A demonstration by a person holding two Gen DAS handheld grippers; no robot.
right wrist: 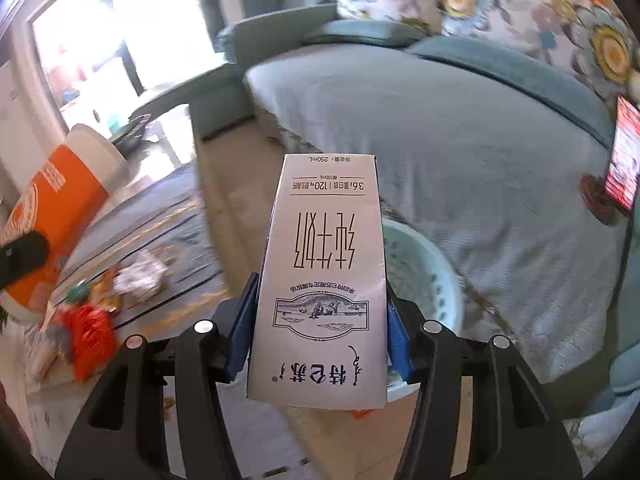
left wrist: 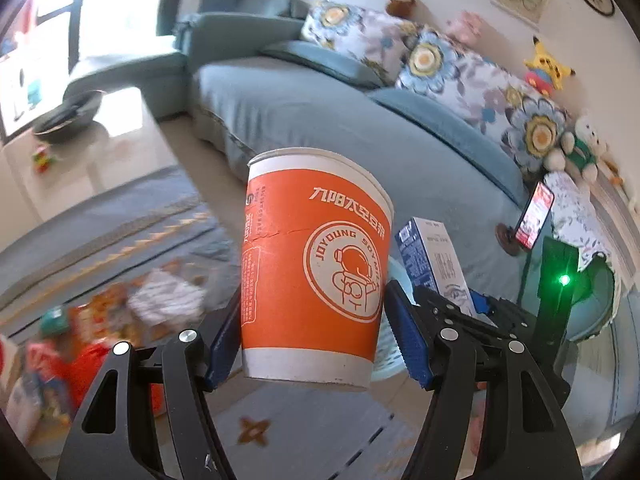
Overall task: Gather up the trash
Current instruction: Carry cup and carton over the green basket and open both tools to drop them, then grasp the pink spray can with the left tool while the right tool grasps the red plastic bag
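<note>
Gripping an orange paper cup (left wrist: 312, 264), the left tool (left wrist: 316, 348) matches the right tool (right wrist: 318, 340), clamped on a milk carton (right wrist: 324, 276).

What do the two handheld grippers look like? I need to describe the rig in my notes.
Both match: the left gripper and right gripper have matte black, angular linkage arms with cut-out slots and round silver pivot pins. Each finger ends in a blue pad, ribbed on the gripping face. No cables, sleeves or markings show.
</note>
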